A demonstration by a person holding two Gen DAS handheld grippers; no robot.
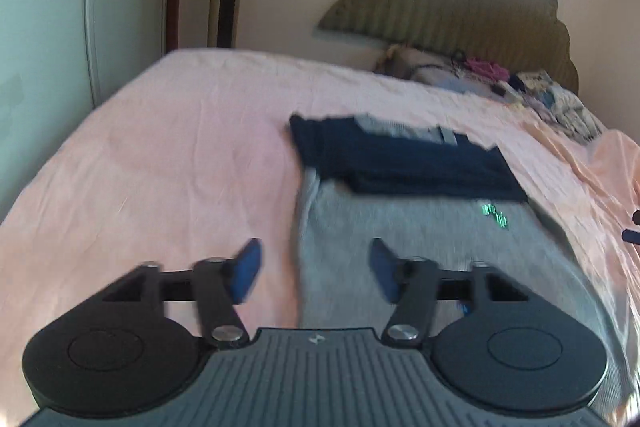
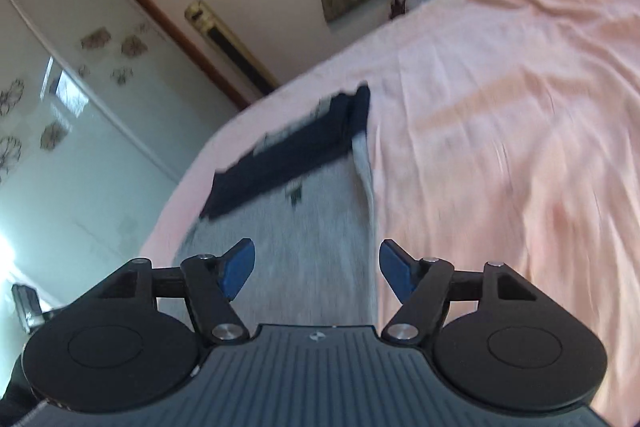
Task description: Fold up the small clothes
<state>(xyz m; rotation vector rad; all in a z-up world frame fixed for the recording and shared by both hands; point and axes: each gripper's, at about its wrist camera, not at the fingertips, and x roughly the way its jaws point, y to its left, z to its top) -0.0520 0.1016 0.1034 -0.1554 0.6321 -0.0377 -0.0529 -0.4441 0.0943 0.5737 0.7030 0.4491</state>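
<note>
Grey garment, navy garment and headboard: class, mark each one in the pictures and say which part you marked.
grey garment [image 1: 420,239], left wrist view: middle of its flat body.
navy garment [image 1: 404,163], left wrist view: centre of the folded piece.
headboard [image 1: 460,11], left wrist view: its ribbed upper panel.

The left gripper [image 1: 316,269] hangs over the pink bedsheet [image 1: 160,155] with its blue-padded fingers [image 1: 250,267] spread wide and nothing between them, the left pad above bare sheet and the right pad above the grey garment [image 1: 420,239]. That garment lies flat toward 1 o'clock, its far part covered by a navy section [image 1: 400,159], with a small green mark [image 1: 494,215] just below the navy edge. A heap of mixed clothes [image 1: 552,95] sits at 2 o'clock against the olive headboard [image 1: 460,11].
</note>
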